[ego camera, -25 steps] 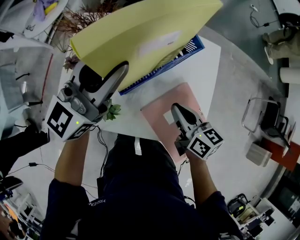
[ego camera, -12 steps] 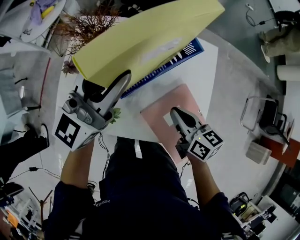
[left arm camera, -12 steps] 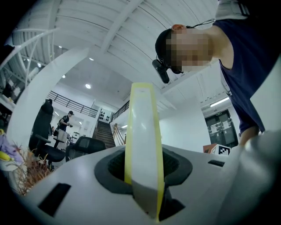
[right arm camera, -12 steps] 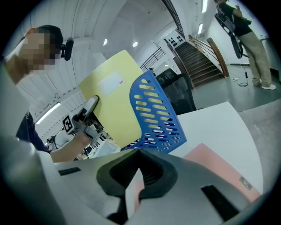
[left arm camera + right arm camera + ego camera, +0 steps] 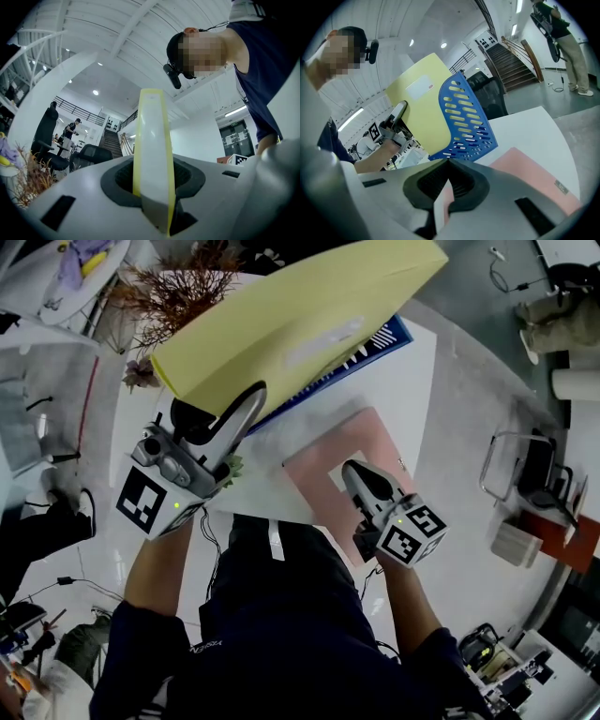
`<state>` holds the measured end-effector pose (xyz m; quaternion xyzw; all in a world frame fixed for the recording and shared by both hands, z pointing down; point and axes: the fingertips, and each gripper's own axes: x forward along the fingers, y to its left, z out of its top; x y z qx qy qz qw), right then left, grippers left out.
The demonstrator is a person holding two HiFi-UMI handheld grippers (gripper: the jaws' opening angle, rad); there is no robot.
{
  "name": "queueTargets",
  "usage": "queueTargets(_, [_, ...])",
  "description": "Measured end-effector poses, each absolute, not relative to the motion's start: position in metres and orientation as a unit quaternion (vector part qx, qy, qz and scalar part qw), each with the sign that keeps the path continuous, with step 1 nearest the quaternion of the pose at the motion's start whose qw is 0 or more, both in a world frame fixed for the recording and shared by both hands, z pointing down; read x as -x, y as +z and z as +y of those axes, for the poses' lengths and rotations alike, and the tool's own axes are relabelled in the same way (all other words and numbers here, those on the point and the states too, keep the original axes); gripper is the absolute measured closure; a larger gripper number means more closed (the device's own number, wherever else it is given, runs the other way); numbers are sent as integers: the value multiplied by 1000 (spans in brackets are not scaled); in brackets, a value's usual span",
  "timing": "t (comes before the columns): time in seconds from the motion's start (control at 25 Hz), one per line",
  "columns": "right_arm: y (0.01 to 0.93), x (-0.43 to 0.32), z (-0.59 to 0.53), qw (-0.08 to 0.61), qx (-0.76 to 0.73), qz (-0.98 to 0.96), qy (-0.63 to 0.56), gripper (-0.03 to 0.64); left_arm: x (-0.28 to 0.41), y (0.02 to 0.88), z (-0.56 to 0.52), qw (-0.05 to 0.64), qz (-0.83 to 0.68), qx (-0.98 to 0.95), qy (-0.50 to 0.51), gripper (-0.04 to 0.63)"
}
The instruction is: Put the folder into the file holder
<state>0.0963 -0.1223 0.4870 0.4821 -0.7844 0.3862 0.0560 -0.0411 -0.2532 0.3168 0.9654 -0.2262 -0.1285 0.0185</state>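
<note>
left tongs (image 5: 246, 404) clamped on the lower edge of a large pale yellow folder (image 5: 300, 315). the folder is held tilted in the air over the blue slotted plastic file holder (image 5: 395, 332) and hides most of it; cannot tell if any corner is inside. right tongs (image 5: 352, 471) pinched on the near edge of a flat pink folder (image 5: 361, 432), which lies on the white bench (image 5: 408, 381) just beside the holder.

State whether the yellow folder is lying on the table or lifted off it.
Lifted: the left hand-held gripper grips the yellow folder by its edge, tilted over the blue file holder.
</note>
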Motion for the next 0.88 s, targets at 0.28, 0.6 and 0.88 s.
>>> queueTargets(0.28, [489,-92,-121,49,-479,-786,388,612,37,332,-254,35,-226,-966,-118,439])
queueTargets(0.6, [495,-96,-117,47,-481,-783,391,612,35,350,-257,50,-233,-965,-110,437])
queueTargets(0.88, [500,-95,-117,44,-479,-782,397,613,34,362,-256,61,-234,-965,-99,436])
